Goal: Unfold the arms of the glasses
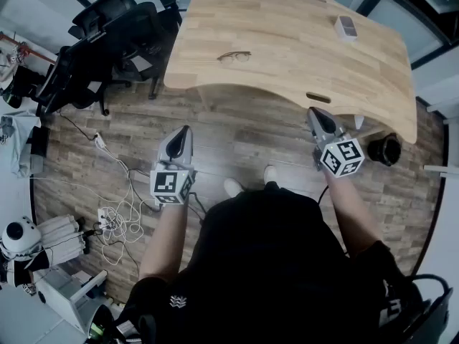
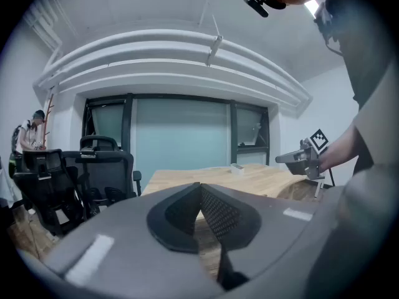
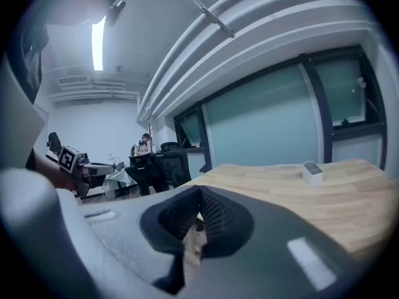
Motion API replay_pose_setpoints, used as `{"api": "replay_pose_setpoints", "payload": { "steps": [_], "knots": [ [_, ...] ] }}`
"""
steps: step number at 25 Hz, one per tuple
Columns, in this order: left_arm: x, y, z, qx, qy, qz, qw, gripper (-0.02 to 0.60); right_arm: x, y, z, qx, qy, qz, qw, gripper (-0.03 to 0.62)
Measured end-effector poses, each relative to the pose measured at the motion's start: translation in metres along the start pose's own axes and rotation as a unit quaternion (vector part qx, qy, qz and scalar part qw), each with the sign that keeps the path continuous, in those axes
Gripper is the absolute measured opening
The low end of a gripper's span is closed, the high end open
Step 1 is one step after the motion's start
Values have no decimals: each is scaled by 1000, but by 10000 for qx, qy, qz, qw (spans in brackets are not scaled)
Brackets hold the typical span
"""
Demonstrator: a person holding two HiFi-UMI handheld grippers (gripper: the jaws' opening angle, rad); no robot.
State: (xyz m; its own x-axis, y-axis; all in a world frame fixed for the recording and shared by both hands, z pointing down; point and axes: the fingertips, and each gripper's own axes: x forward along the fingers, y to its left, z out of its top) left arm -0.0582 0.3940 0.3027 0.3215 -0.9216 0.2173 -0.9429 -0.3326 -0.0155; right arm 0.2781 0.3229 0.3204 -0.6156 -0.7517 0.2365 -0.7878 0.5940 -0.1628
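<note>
Glasses (image 1: pixel 234 56) lie on the wooden table (image 1: pixel 287 27).

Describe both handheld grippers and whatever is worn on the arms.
The left gripper and the right gripper are each a grey, tapered shell with a white cube of black square markers at the back. Their fingers are dark with a cross-hatched texture. The person wears a black top, and the forearms are uncovered.

On the worktop (image 1: pixel 294 56) ahead of me the glasses (image 1: pixel 234 56) lie towards the left, a box (image 1: pixel 346 26) at the far right. Left of the worktop stand chairs (image 1: pixel 107 34).
</note>
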Motion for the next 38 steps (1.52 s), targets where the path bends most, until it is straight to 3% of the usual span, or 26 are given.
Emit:
{"api": "replay_pose_setpoints", "payload": {
  "steps": [11,15,18,26,32,38],
  "knots": [
    [-18,46,-3,-47,-202,-24,9998,6,34,49,4,-231,21,-36,9997,2],
    [-25,66,-11,-41,-189,3,9998,6,41,75,14,-77,-260,171,9995,2],
    [-23,79,-13,-123,-169,79,9998,6,47,84,17,-166,-186,349,9991,2],
    [23,103,0,-117,-234,243,9994,6,113,49,7,-116,163,489,9986,2],
    [59,135,1,-88,23,502,9987,7,202,32,10,8,246,918,9955,2],
    [128,158,5,-29,236,627,9977,6,275,-9,15,80,367,1129,9929,2]
  ]
}}
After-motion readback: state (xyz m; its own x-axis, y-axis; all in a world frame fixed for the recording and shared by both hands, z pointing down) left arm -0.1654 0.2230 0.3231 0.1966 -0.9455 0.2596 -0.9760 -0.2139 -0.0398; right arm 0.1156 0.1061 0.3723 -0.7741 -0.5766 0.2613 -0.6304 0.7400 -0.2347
